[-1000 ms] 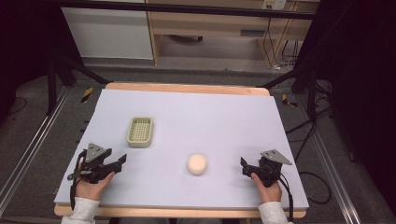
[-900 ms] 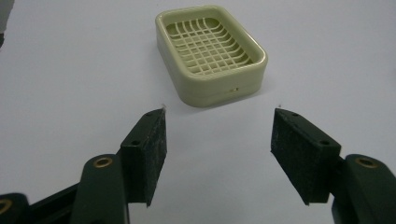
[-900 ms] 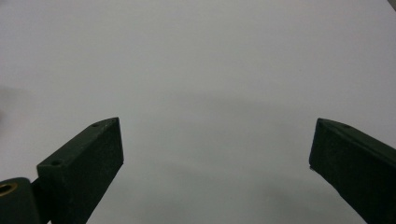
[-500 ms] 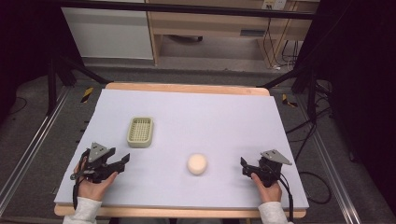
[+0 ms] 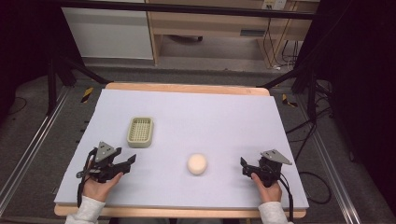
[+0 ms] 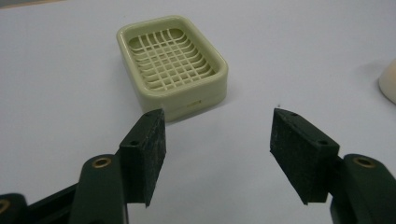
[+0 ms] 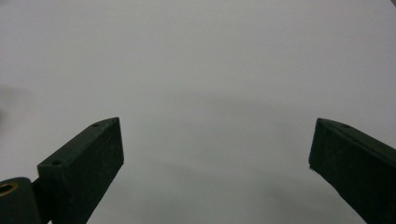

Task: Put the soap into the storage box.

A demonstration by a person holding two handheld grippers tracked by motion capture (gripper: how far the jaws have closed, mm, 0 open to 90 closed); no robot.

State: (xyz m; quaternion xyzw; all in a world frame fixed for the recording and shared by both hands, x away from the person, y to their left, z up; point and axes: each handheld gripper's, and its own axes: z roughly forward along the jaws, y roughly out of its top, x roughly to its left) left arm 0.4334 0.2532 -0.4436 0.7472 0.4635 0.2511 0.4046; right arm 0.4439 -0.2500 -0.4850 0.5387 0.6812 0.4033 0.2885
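Standing spread with nothing between them, the left gripper [image 6: 217, 156] faces the soap dish [image 6: 173, 65] just ahead; the round soap [image 6: 388, 81] is cut off. The right gripper [image 7: 215, 163] gapes wide over bare table [image 7: 210, 60].

Pale green soap dish [image 5: 140, 132], lattice-patterned floor; cream round soap [image 5: 197, 164]; lavender table [image 5: 196, 112]; black claws.
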